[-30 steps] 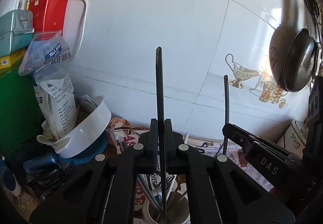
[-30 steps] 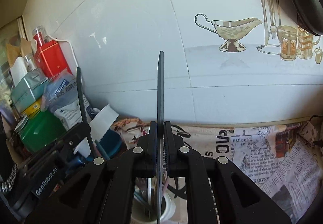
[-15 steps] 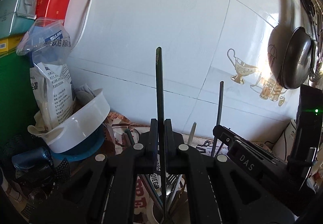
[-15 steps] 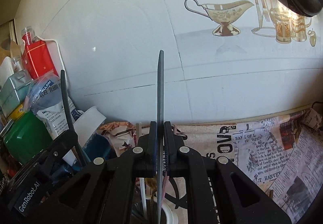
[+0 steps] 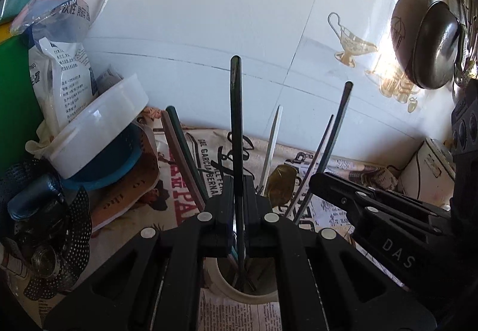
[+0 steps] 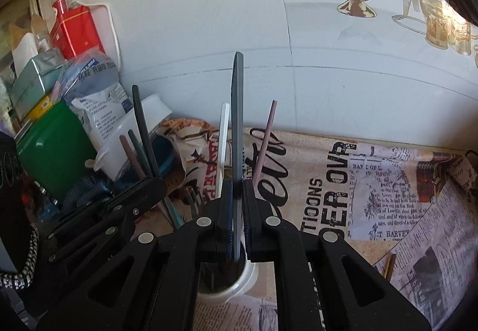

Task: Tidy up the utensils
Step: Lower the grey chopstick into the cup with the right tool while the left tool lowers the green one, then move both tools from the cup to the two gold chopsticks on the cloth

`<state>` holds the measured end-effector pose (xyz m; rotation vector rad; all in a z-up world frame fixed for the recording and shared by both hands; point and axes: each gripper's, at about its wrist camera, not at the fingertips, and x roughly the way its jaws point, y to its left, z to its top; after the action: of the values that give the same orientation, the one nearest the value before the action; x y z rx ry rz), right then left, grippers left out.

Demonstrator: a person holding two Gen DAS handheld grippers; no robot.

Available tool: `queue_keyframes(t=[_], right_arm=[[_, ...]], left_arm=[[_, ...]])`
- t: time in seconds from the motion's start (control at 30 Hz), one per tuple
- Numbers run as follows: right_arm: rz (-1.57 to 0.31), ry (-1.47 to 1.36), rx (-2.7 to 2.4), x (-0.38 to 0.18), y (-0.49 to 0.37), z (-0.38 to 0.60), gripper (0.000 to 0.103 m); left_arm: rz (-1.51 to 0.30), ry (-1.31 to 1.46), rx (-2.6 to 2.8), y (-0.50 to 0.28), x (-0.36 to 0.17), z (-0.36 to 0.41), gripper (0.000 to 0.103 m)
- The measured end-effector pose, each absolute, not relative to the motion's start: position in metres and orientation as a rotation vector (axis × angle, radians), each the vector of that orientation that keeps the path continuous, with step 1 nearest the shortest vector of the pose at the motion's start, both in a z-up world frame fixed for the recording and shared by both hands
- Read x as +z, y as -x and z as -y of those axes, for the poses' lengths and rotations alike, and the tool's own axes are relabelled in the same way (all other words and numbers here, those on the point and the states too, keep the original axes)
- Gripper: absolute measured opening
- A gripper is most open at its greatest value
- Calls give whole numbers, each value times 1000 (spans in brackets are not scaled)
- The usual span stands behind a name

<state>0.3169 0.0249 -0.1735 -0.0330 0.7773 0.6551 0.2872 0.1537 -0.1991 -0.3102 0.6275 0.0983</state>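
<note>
Both tools are over the white cup [image 5: 239, 286], which stands on the newspaper-covered tabletop [image 6: 388, 181] and serves as the utensil holder. The left tool [image 5: 237, 199] is pinched tight on a dark green utensil handle [image 5: 235, 122], held upright with its lower end already down inside the cup. The right tool [image 6: 236, 199] is clamped the same way on a flat grey handle [image 6: 237, 122], and its lower end also dips into the cup mouth [image 6: 227, 280].

Much of the sorting looks done. Standing in the cup already are a white handle [image 5: 272, 142], a pink one [image 6: 264, 139], and several dark ones leaning outward, including a pair towards the bowl side [image 5: 182, 151] and a thin pair on the opposite side [image 5: 328, 151]. What looks like a brass spoon bowl [image 5: 282, 184] shows just behind the cup, though I cannot tell whether it rests in the cup or lies on the paper.

I'd judge two pieces are at the point of release. One small yellowish stick [image 6: 388, 265] lies on the tabletop, apart from the cup on the right tool's far side; that may be left to collect. A white bowl [image 5: 98, 128] stacked on a blue one sits beyond the cup, amid the clutter by the wall.
</note>
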Motion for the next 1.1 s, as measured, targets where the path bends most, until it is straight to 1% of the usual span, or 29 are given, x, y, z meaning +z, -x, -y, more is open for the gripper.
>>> queue_keyframes(t=[0.3, 0.4, 0.47, 0.53, 0.63, 0.77, 0.9, 0.97, 1.0, 1.1], right_arm=[[-888, 158, 735, -170, -300, -22, 6], [-881, 181, 751, -163, -291, -18, 7], [-868, 186, 757, -156, -285, -12, 9], [-861, 182, 757, -151, -282, -7, 12], [-852, 175, 761, -142, -277, 4, 13], [-839, 173, 757, -134, -274, 16, 15], [-833, 169, 739, -129, -272, 32, 19], [-832, 168, 728, -128, -271, 42, 21], [-832, 169, 723, -128, -271, 47, 22], [-836, 172, 697, -130, -273, 63, 29]], left_arm=[[-741, 267, 111, -277, -197, -140, 4], [-746, 255, 125, -270, -189, -135, 4], [-746, 249, 131, -265, -181, -133, 4], [-742, 234, 139, -260, -173, -130, 7], [-734, 206, 150, -251, -161, -123, 10], [-721, 183, 162, -242, -148, -113, 21], [-710, 157, 176, -232, -138, -100, 23], [-703, 144, 187, -230, -136, -94, 35], [-699, 141, 191, -229, -135, -92, 37], [-707, 132, 195, -229, -137, -82, 40]])
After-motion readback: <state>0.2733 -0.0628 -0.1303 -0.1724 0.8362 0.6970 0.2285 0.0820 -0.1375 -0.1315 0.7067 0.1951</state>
